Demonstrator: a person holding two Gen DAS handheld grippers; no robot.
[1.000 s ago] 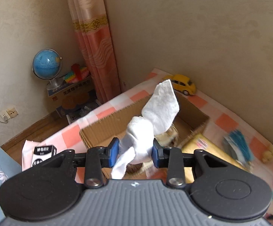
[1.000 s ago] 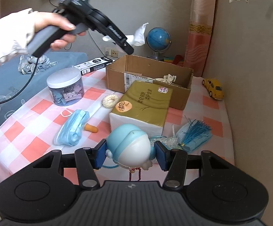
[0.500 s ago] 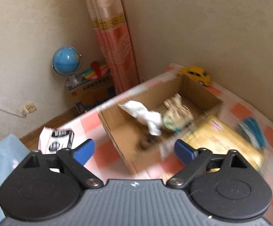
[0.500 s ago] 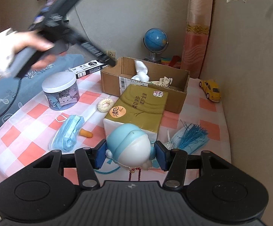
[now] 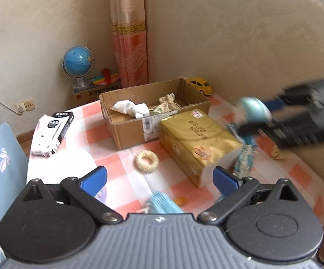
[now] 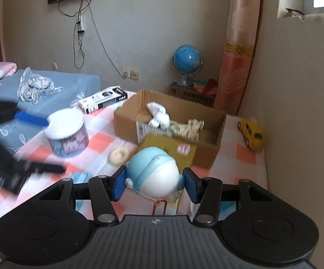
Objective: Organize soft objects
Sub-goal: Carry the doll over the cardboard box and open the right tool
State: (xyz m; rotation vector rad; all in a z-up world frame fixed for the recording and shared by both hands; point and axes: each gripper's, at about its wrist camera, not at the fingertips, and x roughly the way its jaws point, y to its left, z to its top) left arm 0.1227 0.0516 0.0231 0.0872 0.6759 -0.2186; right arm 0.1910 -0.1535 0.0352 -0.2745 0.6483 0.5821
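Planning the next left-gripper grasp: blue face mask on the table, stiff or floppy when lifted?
Probably floppy: the blue face mask looks like thin pleated fabric lying crumpled. Likely light, so it may drape and dangle. The left gripper is open above it.

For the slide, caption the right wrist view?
Right gripper clamps a blue-and-white toy before the cardboard box.

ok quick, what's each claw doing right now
left claw: open, holding nothing
right claw: closed on the blue and white toy
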